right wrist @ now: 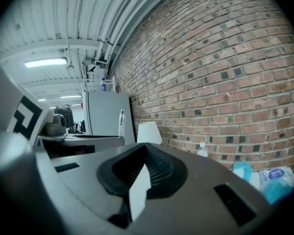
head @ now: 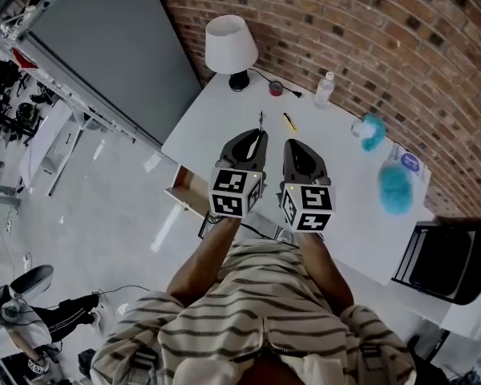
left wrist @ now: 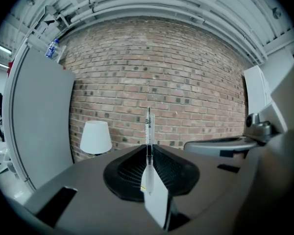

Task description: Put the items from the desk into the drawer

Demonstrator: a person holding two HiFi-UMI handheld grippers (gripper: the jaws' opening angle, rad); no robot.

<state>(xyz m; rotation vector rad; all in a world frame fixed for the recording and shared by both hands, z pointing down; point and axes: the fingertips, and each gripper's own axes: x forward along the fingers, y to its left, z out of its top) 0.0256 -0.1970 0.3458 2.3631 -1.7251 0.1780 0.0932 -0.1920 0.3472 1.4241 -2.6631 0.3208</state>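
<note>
From the head view, a white counter (head: 204, 131) stands against a red brick wall (head: 369, 30). A grey panel (head: 104, 46) stands to its left above a pale glossy floor (head: 88, 215). A white-shaded lamp (head: 230, 46) stands at the counter's far left corner, with a clear bottle (head: 325, 89) further along the wall. A yellow marker (head: 290, 122) lies just beyond the tools. Fluffy teal things (head: 396, 187) lie to the right. A black chair (head: 445, 263) stands past the counter's right end, and an open drawer (head: 188, 192) shows below its near-left edge. The left tool (head: 258, 135) and right tool (head: 295, 144) are side by side above the counter. A thin pen (head: 260, 120) sticks out past the left tool's tip.

In the left gripper view, the left tool (left wrist: 148, 148) is clamped narrowly on the pen (left wrist: 148, 129). The pen is slim with a clear barrel, and stands upright against the brick. The lamp (left wrist: 95, 137) is to the left.

In the right gripper view, the right tool (right wrist: 146, 148) has its jaws together with nothing between them. The pen (right wrist: 121, 123) shows at the left, in front of the grey panel. The lamp (right wrist: 149, 132), bottle (right wrist: 202, 150) and teal things (right wrist: 242, 170) line the wall.
</note>
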